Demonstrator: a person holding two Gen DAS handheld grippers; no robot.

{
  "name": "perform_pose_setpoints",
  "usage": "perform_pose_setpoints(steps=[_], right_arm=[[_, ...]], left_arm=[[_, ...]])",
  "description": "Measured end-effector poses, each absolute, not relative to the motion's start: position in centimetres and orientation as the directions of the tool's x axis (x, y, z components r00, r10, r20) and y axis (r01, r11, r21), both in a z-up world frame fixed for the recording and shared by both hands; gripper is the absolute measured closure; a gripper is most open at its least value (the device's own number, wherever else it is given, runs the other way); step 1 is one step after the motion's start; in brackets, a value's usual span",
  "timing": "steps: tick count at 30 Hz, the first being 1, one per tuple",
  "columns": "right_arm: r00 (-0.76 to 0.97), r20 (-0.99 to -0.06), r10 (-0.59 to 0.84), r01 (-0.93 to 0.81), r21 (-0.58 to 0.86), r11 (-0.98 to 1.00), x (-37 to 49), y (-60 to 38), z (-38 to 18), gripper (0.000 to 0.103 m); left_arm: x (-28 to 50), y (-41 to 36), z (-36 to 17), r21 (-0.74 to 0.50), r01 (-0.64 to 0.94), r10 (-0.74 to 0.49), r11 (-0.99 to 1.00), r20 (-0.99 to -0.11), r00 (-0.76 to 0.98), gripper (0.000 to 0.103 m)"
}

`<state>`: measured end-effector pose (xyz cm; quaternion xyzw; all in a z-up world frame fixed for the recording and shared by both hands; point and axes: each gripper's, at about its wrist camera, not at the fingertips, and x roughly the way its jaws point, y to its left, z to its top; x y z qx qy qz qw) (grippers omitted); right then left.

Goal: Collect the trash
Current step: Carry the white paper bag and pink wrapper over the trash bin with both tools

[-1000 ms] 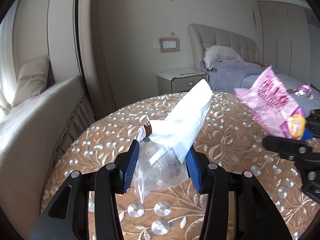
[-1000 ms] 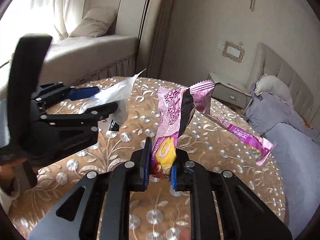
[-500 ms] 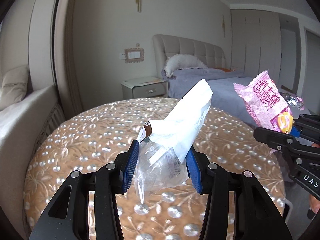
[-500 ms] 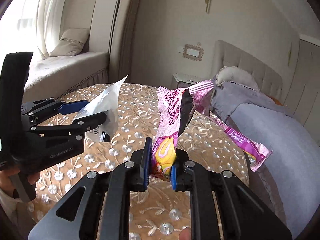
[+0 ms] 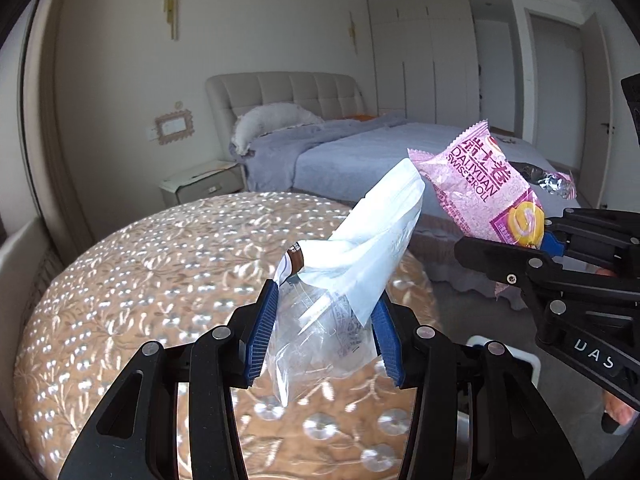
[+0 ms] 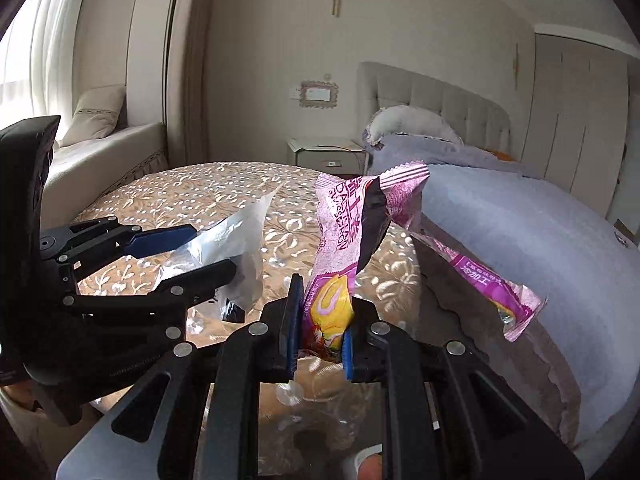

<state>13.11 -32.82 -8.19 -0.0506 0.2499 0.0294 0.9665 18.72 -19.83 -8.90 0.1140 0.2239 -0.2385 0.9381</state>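
My left gripper [image 5: 324,332] is shut on a clear plastic bag with a white paper wrapper [image 5: 360,256], held in the air over the round table's edge; the bag also shows in the right wrist view [image 6: 240,248]. My right gripper [image 6: 320,328] is shut on a pink Swiss roll wrapper [image 6: 344,232], with a second pink wrapper strip [image 6: 488,284] hanging off to the right. The pink wrapper [image 5: 480,192] and the right gripper [image 5: 548,248] show at the right of the left wrist view.
A round table with a gold patterned cloth [image 5: 140,272] lies below and ahead. A bed with grey-blue bedding [image 5: 380,148] and a nightstand [image 5: 200,184] stand behind it. A window seat [image 6: 104,152] is at the left. A white bin rim [image 5: 524,364] shows low between the grippers.
Both grippers have swung right and back from the table with their trash still held. The table has slid left and lower in view, and the bed and wardrobe have come into view.
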Motion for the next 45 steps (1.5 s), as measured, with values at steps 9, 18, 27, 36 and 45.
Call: perform_pose_setpoints(steps=[9, 18, 27, 36, 45], right_arm=[[0.859, -0.511, -0.038, 0.034, -0.016, 0.999, 9.8, -38.6, -10.2, 0.085], [0.832, -0.547, -0.096, 0.14, 0.039, 0.989, 8.0, -43.8, -12.5, 0.085], [0.788, -0.603, -0.122, 0.218, 0.089, 0.972, 8.0, -47.7, -16.0, 0.084], [0.733, -0.671, -0.11, 0.277, 0.147, 0.95, 7.9, -51.8, -19.8, 0.084], [0.631, -0.772, -0.076, 0.325, 0.174, 0.929, 8.7, -53.6, -25.9, 0.084]], left_arm=[[17.2, -26.4, -10.9, 0.089, 0.599, -0.481, 0.796, -0.508, 0.714, 0.057], [16.8, -32.8, -13.6, 0.103, 0.687, -0.524, 0.719, -0.57, 0.633, 0.057], [16.8, -38.9, -18.2, 0.123, 0.756, -0.513, 0.643, -0.665, 0.544, 0.056], [17.8, -43.3, -23.9, 0.099, 0.821, -0.485, 0.562, -0.764, 0.424, 0.056], [18.2, -45.6, -30.1, 0.092, 0.866, -0.413, 0.491, -0.851, 0.324, 0.056]])
